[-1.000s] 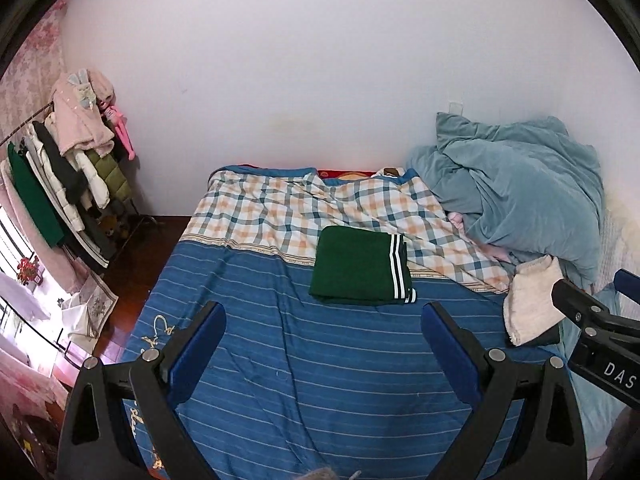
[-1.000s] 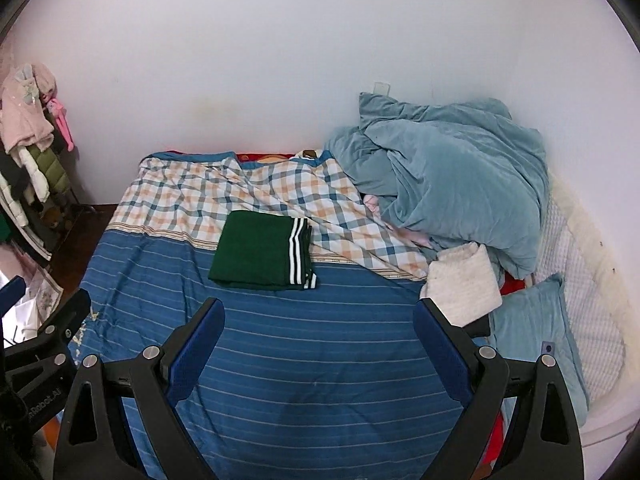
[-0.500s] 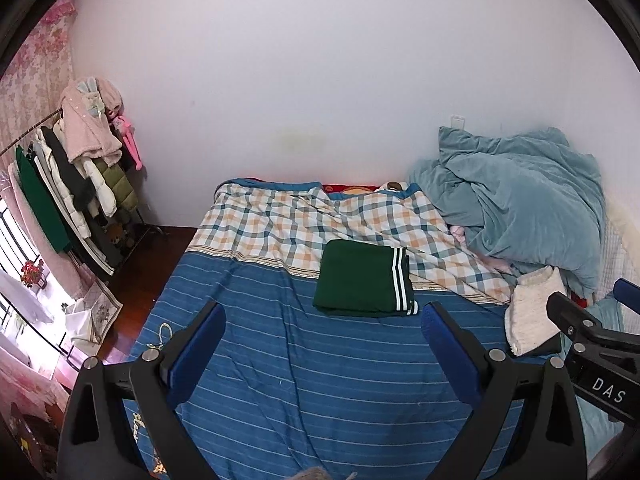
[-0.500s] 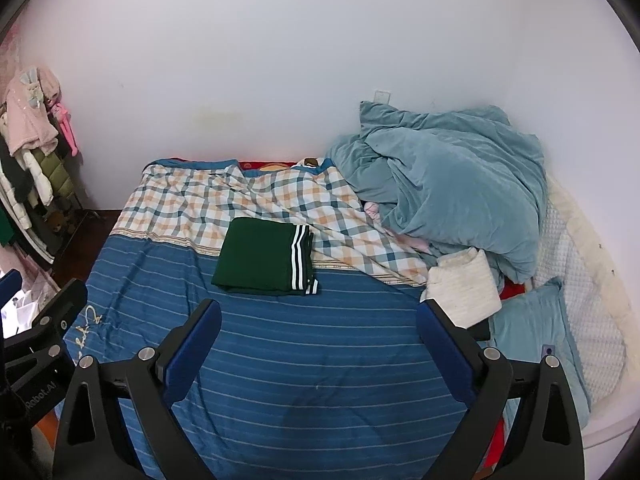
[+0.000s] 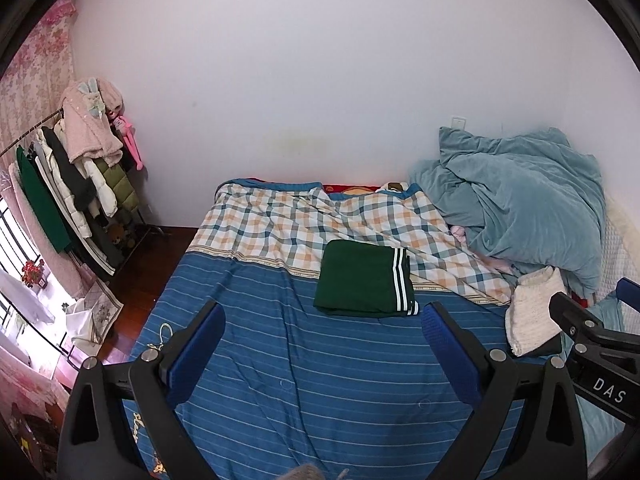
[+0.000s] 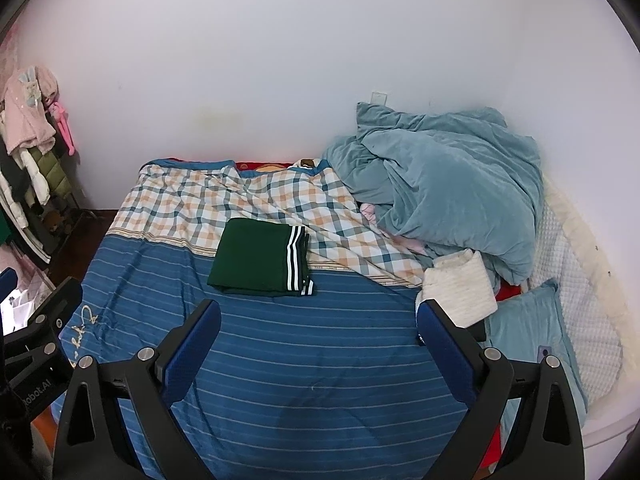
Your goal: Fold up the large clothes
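A dark green garment (image 5: 362, 278) (image 6: 260, 256) with white stripes along its right edge lies folded into a neat rectangle on the bed, where the blue striped sheet (image 5: 304, 368) (image 6: 320, 360) meets the plaid sheet. My left gripper (image 5: 322, 330) stands open above the blue sheet, well short of the garment, with nothing between its blue pads. My right gripper (image 6: 318, 326) is open too and holds nothing. Each gripper shows at the edge of the other's view.
A crumpled teal duvet (image 5: 520, 208) (image 6: 448, 184) is heaped at the bed's far right, with a folded cream knit (image 5: 534, 312) (image 6: 460, 288) and a teal pillow (image 6: 532, 336) below it. A clothes rack (image 5: 68, 192) full of coats stands left of the bed.
Both grippers have drawn back and tilted up, so the bed and the green garment sit lower and farther in both views. Nothing on the bed has moved.
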Motion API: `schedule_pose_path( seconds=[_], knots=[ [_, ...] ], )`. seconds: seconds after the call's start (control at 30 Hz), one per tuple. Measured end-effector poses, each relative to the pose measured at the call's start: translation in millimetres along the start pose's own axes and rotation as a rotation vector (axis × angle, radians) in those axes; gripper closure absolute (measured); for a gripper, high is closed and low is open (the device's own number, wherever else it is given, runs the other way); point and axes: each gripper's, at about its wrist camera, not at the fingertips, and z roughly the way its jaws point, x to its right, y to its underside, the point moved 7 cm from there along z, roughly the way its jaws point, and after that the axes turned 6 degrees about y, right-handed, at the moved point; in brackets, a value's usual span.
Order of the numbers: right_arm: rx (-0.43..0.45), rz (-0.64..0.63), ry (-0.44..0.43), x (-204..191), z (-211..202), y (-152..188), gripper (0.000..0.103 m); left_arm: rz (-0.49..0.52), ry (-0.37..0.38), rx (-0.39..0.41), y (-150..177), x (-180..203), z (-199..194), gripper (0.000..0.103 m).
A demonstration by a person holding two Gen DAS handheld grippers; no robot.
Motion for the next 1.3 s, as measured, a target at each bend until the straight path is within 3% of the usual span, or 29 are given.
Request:
schedule_pose_path(
  seconds=[1.3],
  knots=[
    [0.017, 0.009, -0.001, -9, 1, -4, 0.002, -0.004, 0.003, 0.022, -12, 9, -6, 0.002]
  ],
)
